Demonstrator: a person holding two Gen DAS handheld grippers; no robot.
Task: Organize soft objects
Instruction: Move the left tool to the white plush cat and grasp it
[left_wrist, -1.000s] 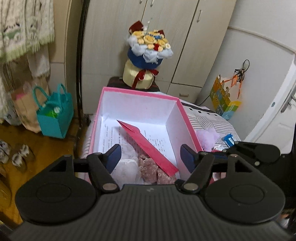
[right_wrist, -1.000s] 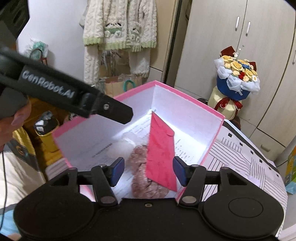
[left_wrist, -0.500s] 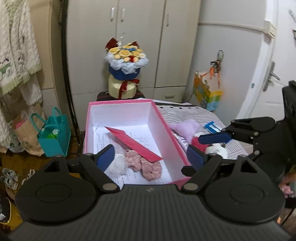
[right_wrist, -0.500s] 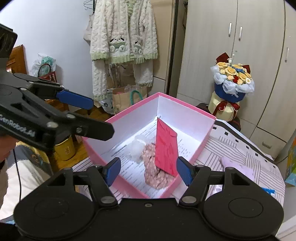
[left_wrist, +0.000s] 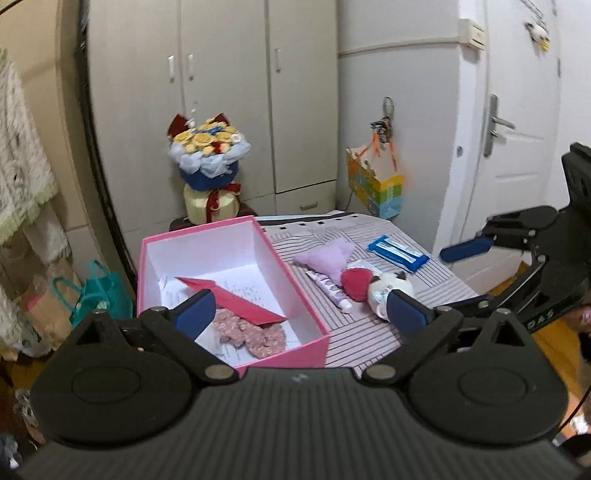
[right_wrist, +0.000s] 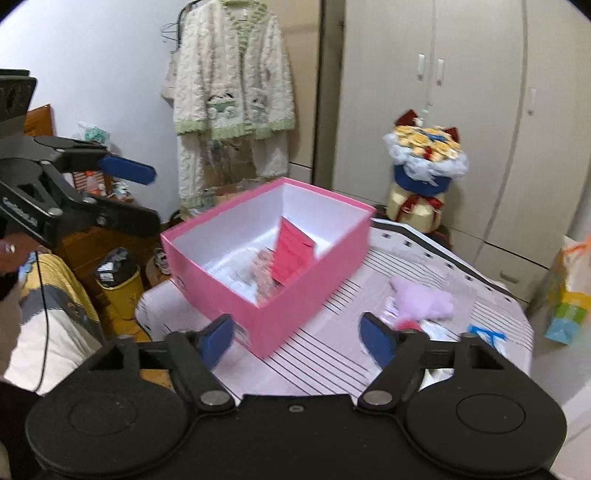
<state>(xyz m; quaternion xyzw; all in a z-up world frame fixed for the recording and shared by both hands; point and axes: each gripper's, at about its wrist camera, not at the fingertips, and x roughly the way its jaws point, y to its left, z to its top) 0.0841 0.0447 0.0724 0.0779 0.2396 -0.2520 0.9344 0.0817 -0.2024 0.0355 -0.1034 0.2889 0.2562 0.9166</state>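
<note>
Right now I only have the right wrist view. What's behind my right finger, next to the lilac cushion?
Observer: A red and white plush toy, lying on the striped cloth beside the lilac cushion.
Operator: Anything else there?
Observer: A slim tube runs out from under the cushion's near edge.
Operator: The blue blur further right?
Observer: A flat blue and white packet.
Operator: Left gripper carrying anything?
Observer: No. The left gripper has nothing between its jaws, which are opening.
</note>
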